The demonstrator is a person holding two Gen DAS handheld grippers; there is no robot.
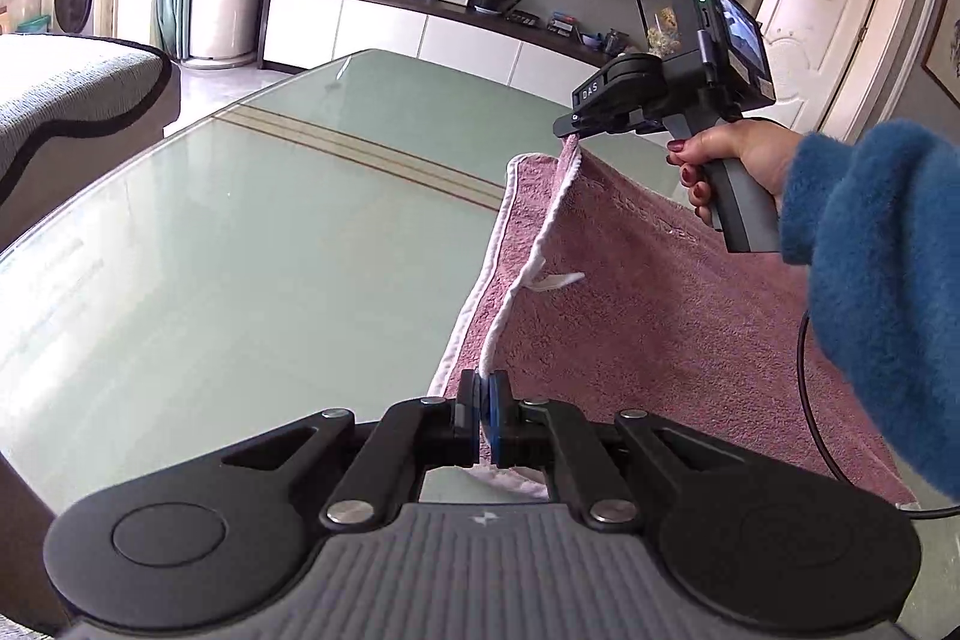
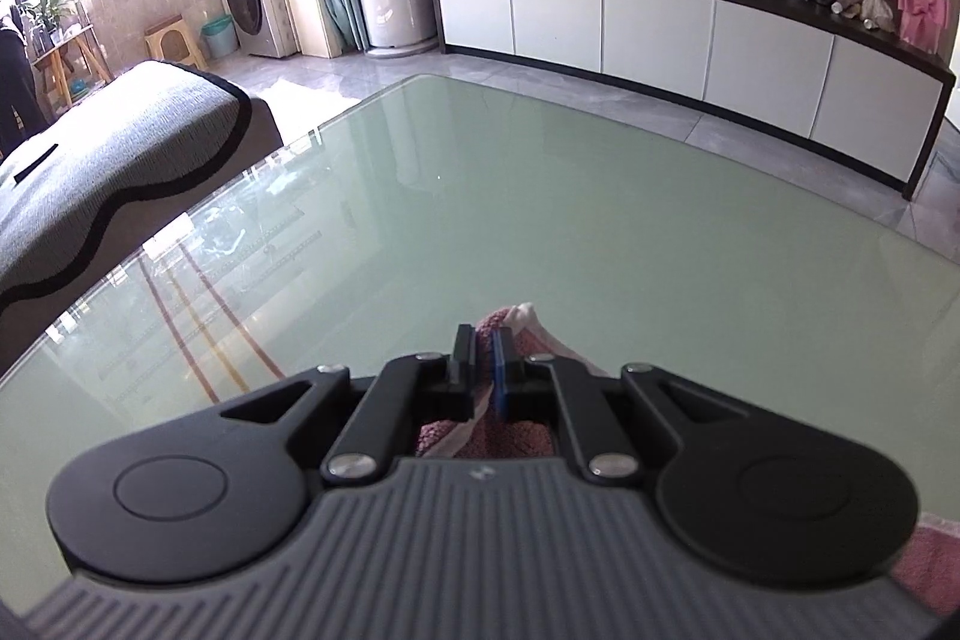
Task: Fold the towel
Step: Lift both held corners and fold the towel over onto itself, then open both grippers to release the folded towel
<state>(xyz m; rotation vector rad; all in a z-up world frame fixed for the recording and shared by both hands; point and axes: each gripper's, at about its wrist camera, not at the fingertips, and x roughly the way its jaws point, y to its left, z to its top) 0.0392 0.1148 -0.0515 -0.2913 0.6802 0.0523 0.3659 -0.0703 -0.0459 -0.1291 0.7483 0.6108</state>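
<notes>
A pink towel (image 1: 648, 304) with white trim lies on the right part of the glass table (image 1: 240, 250), its upper layer lifted off the lower one. My left gripper (image 1: 483, 388) is shut on the near corner of the lifted edge. My right gripper (image 1: 570, 130) is shut on the far corner of the same edge and holds it raised, so the edge hangs between the two. In the right wrist view my right gripper (image 2: 486, 346) pinches a bunched pink and white towel corner (image 2: 516, 319) above the table.
The pale green glass table (image 2: 540, 220) stretches ahead and to the left. A grey sofa (image 2: 120, 160) stands left of it. A white TV cabinet (image 2: 690, 28) with plants and frames runs along the far wall. A black cable (image 1: 810, 400) trails over the towel.
</notes>
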